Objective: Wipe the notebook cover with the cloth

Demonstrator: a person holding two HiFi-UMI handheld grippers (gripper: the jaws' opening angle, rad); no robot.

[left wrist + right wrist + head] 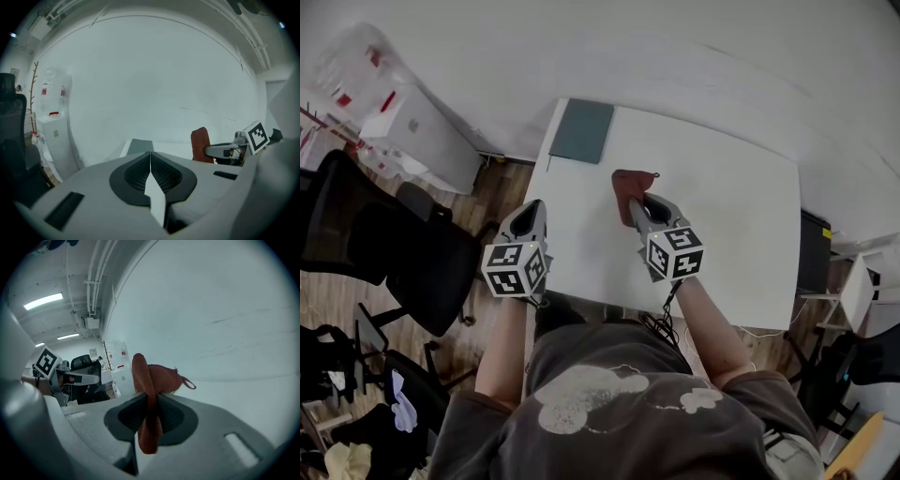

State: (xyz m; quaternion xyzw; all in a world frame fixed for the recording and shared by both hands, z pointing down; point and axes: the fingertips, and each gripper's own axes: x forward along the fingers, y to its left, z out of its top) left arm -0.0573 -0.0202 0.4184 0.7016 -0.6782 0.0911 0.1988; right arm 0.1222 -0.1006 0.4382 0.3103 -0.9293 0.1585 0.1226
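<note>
Your grey shirt (609, 403) fills the near edge of the head view as you stand at the white table (722, 225), a gripper in each hand. The right gripper (637, 204) is clamped on the rust-red cloth (628, 183), which bunches up out of its jaws over the middle of the table. The grey-green notebook (581, 131) lies flat and closed at the far left corner, well apart from the cloth and touched by neither gripper. The left gripper (532, 210) hangs over the table's near left edge with its jaws pressed together on nothing.

By the look of it the cloth is secured and the wipe itself is not yet begun. The next move calls for carrying the cloth far and left to the cover, laying it flat there, then sweeping across. The empty left gripper could steady the notebook's near edge so it does not slide. A black office chair (384, 244) stands on the floor to the left.
</note>
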